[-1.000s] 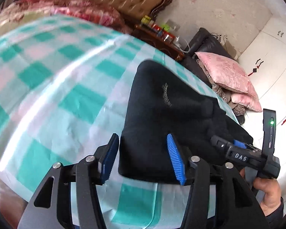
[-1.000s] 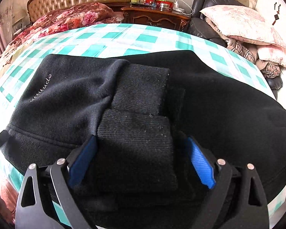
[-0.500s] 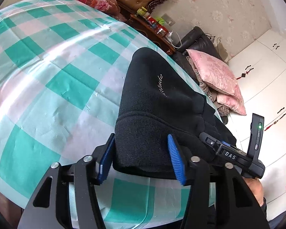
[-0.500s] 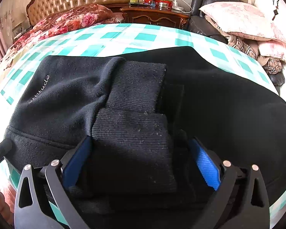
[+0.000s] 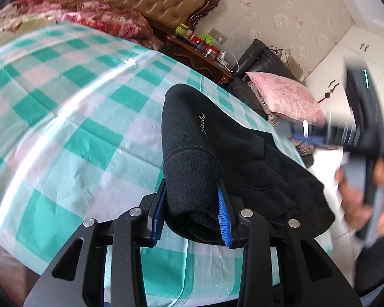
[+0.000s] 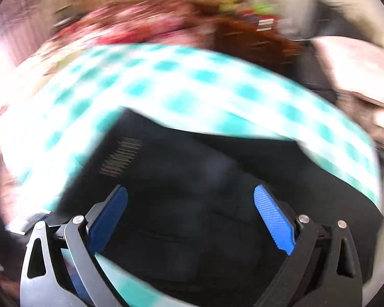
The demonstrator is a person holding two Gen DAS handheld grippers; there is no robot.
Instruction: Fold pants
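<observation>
Pants folded on the bed, one corner in my grip

My left gripper has just closed on the black pants, which lie on the checked sheet; my right gripper hangs wide open above them, holding nothing.

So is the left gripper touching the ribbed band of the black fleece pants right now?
Touching. In the left wrist view the left gripper has just been closing, and both blue jaws press the sides of the black fleece pants' ribbed band.
</observation>
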